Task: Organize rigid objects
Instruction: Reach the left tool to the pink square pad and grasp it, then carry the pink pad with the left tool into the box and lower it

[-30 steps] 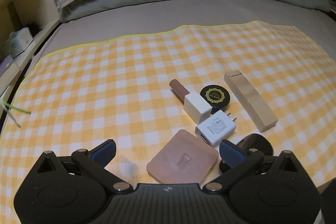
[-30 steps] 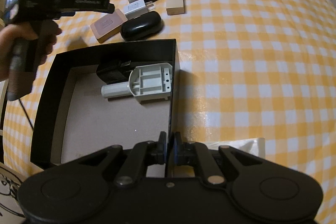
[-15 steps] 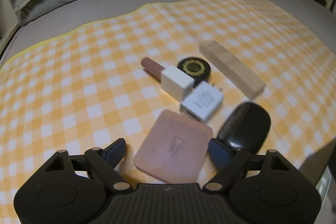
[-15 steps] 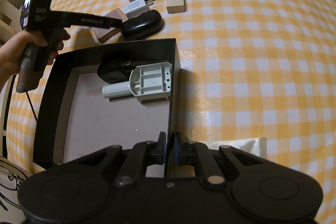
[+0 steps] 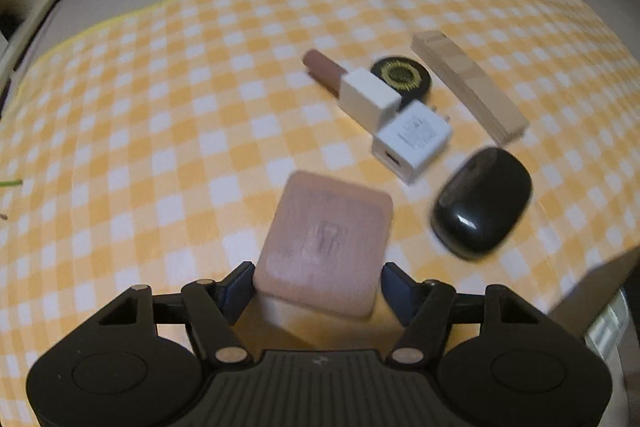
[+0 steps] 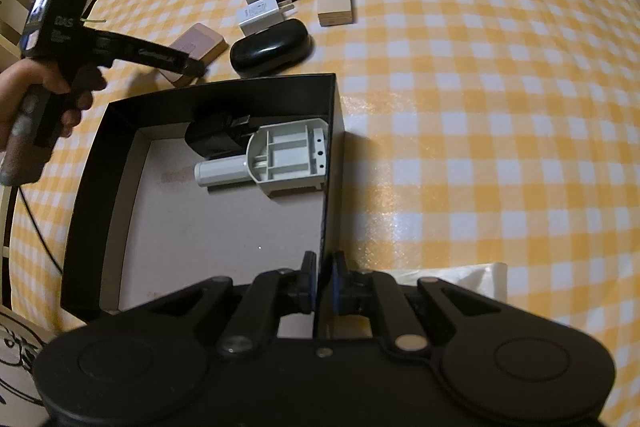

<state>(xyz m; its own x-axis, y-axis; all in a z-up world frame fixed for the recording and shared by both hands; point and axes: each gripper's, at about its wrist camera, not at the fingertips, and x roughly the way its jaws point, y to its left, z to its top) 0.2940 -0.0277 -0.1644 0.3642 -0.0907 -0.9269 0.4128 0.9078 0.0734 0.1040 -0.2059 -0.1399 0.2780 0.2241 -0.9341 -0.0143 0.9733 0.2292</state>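
- The pink case (image 5: 326,239) could squirt out or tip if the left gripper (image 5: 318,285) pinches only its near corners; the jaws stand spread either side of the case's near edge, low centre in the left wrist view, and whether the pads touch it I cannot tell.
- The case looks tilted, its near edge raised off the checked cloth (image 5: 160,107), so a shallow grip may let it pivot.
- A sideways nudge could knock the black mouse (image 5: 482,203), just right of the case, or the white charger (image 5: 412,141) above it.
- The right gripper (image 6: 320,279) is pressed together on the right wall of the black box (image 6: 330,131), bottom centre of the right wrist view; if that pinch slips, the box could shift while an item goes in.
- In the right wrist view the case (image 6: 198,45) lies upper left, just beyond the box's far wall, with the left gripper's fingers over it.
- The box already holds a grey plastic part (image 6: 280,159) and a black adapter (image 6: 216,135) near its far wall; the near floor is bare.
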